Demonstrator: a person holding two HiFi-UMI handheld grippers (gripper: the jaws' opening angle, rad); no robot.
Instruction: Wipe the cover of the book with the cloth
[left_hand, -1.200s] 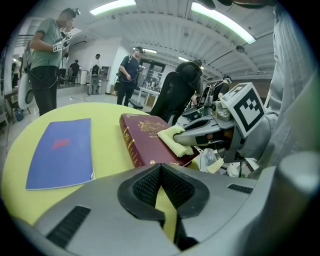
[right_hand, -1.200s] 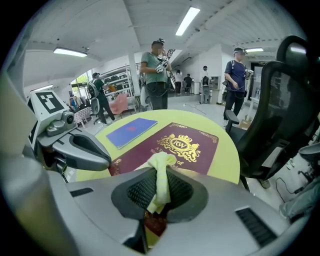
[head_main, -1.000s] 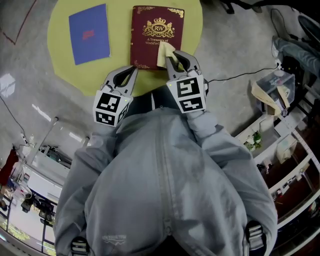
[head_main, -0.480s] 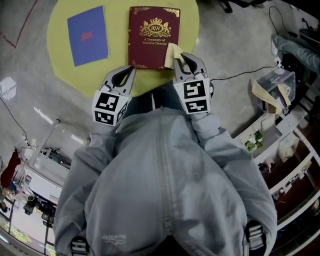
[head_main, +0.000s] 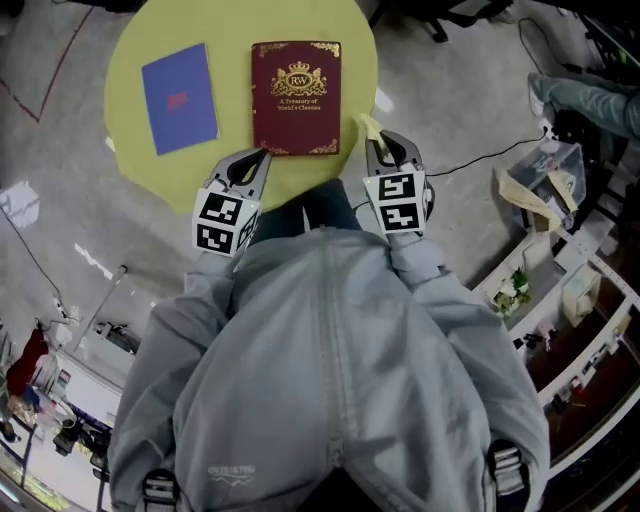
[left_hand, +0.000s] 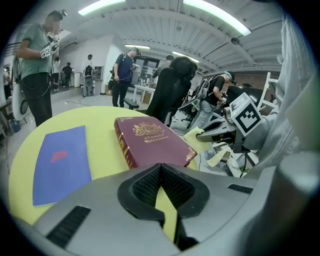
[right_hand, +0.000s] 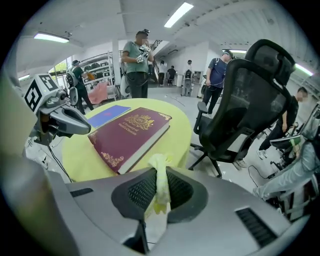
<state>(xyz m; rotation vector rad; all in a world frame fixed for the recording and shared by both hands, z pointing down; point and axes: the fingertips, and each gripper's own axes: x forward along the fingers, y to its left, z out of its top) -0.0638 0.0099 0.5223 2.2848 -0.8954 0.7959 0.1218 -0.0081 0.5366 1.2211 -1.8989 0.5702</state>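
Grey concrete floor (head_main: 450, 90) lies all round the round yellow table (head_main: 232, 120). Both gripper views show people standing about the workshop behind it. A black office chair (right_hand: 250, 95) stands ahead and to the right of my right jaws.

My right gripper (right_hand: 159, 172) has its jaws pinched on the pale yellow cloth (right_hand: 158, 192). A tuft of it pokes out past the tips and the rest runs back between them. The cloth is clear of the book (head_main: 295, 95), which lies flat and shut on the table just ahead and to the left of those jaws. Its maroon cover with the gold crest faces up. In the head view the right jaws sit at the table's rim, beside the book's near right corner.

My left gripper (left_hand: 160, 170) has its jaws pressed together with nothing between them, and only yellow table top shows under them. The book lies ahead and slightly right of the left jaws. A blue booklet (left_hand: 60, 162) lies flat ahead and to their left, apart from the book.
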